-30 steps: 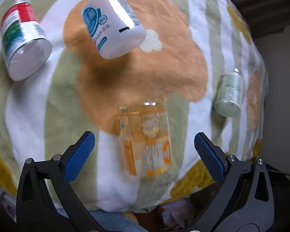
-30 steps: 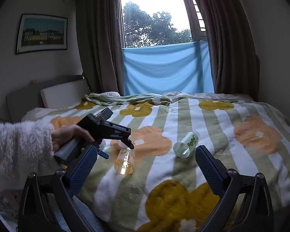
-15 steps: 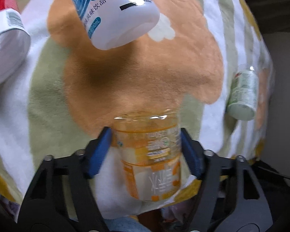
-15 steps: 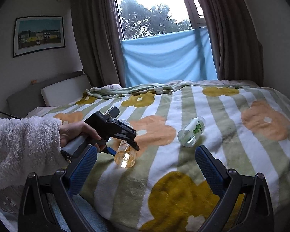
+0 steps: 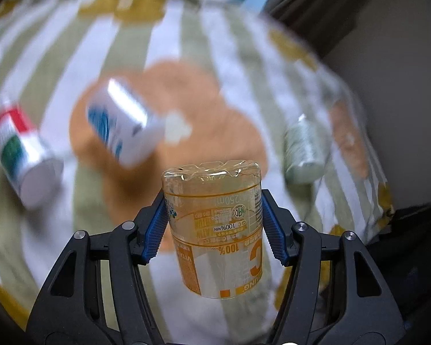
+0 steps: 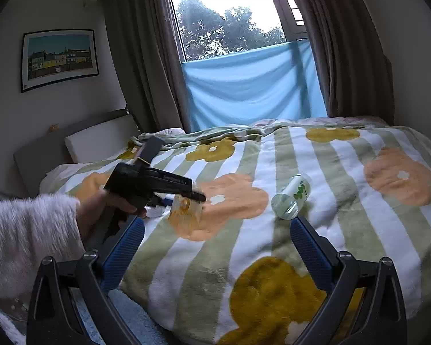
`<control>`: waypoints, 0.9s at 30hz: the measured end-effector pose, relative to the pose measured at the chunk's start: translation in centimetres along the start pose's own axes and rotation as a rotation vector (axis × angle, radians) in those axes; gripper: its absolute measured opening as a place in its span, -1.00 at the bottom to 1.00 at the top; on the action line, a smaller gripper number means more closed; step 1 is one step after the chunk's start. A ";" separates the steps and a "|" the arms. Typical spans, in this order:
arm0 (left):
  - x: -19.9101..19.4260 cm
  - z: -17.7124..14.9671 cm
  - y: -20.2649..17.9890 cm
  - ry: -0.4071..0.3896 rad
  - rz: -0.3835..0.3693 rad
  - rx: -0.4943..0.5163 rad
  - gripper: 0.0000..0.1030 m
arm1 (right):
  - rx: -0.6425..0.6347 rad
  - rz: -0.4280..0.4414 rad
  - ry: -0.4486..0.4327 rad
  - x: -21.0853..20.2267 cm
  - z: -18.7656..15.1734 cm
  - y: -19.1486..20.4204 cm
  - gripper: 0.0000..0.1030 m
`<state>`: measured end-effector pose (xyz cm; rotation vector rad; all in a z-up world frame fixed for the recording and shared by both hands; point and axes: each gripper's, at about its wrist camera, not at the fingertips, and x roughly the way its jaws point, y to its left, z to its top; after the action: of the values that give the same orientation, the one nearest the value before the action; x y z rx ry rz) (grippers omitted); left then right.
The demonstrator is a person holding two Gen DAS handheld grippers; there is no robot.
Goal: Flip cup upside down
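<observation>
Bedroom light comes from a window at the top centre of the right wrist view, over a bed spread with a striped, flower-print blanket [image 6: 344, 201] that fills the lower half of both frames.

Low in the centre of the left wrist view, the left gripper [image 5: 214, 224] has its blue pads pressed against both sides of the clear orange-printed cup [image 5: 215, 230], gripping it about its upper half. In the right wrist view the same cup [image 6: 185, 208] shows at centre left as a motion-blurred amber patch under the tool's nose, seemingly clear of the blanket, though the blur makes that hard to settle. The right gripper [image 6: 215, 247] stands wide open at the bottom of its frame, holding nothing.

The pick-up looks done. The cup's long axis runs nearly vertical in the left wrist view, leaning slightly left at the top; its closed, ridged base faces the top of the frame and its printed text reads inverted, so the mouth points down toward the frame's bottom. The turn therefore looks largely made; what remains, as I judge it, is setting the cup mouth-down on the blanket and letting go.

Lying on their sides nearby are a white bottle [image 5: 123, 132], a red-and-green can [image 5: 20, 152] and a small green-print bottle [image 5: 301, 149].
</observation>
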<state>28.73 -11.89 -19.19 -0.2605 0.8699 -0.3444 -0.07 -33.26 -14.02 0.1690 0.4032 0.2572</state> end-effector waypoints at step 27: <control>1.7 -5.6 0.0 -0.011 0.059 0.329 0.12 | -0.003 0.026 0.116 4.5 -1.4 0.8 0.97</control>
<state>25.34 -13.04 -23.84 0.0682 0.7945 -0.4244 3.20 -31.07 -16.81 0.1565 0.5157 0.2946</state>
